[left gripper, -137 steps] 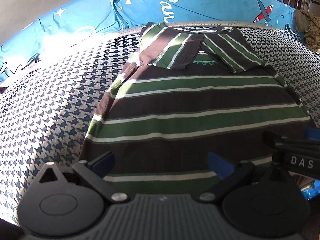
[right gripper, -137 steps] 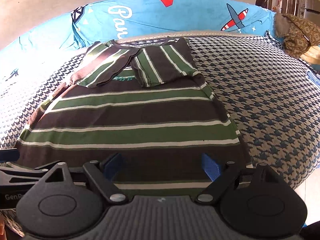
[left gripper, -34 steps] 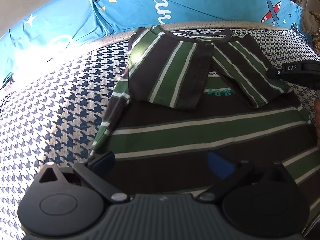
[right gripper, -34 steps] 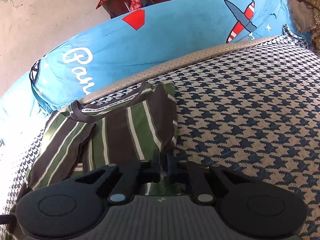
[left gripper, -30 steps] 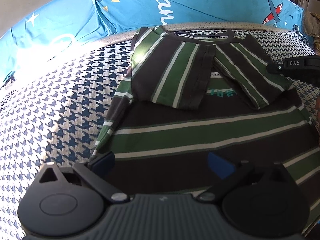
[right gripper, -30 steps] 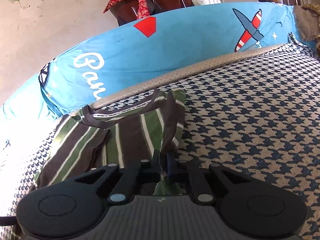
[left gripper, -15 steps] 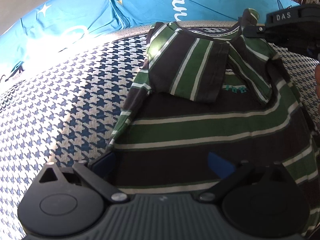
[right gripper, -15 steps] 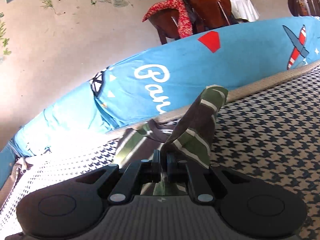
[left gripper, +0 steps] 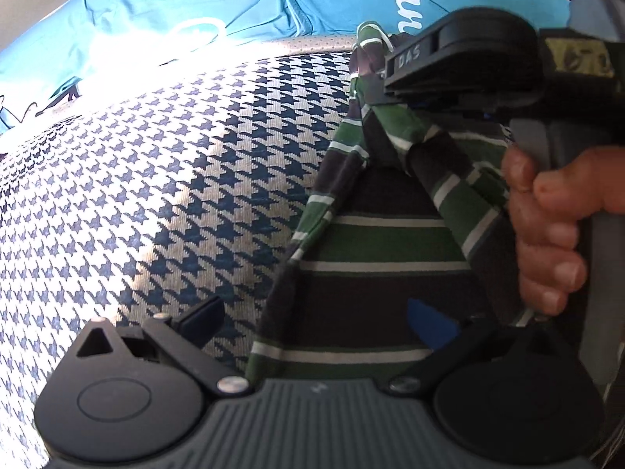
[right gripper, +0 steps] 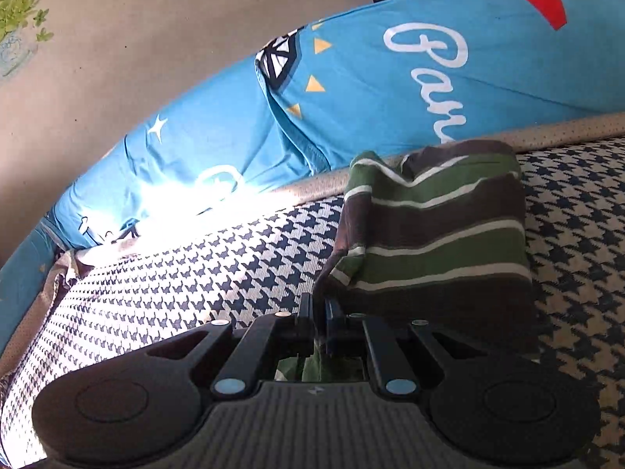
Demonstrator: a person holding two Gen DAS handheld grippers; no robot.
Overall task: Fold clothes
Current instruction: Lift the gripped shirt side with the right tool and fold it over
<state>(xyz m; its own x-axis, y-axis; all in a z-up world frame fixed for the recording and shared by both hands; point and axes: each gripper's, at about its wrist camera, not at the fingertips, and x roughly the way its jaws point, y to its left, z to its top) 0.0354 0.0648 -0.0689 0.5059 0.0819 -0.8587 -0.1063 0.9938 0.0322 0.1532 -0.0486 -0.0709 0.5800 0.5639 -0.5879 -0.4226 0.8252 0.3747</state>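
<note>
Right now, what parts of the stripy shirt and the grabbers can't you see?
- Left wrist view: the right side of the striped shirt is hidden behind the right gripper's body and the hand.
- Left wrist view: the shirt's bottom hem is covered by the left gripper, whose jaws stand open.
- Right wrist view: the pinched cloth disappears between the shut jaws of the right gripper; most of the shirt lies below the frame.

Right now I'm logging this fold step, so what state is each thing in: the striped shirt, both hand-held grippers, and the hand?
Striped shirt: one edge lifted off the bed, the rest lying flat.
Right hand-held gripper: shut on the striped shirt, holding it raised.
Left hand-held gripper: open, holding nothing, over the shirt's edge.
Hand: wrapped around the right gripper's handle.
Houndstooth bed cover: spread flat, partly sunlit.
</note>
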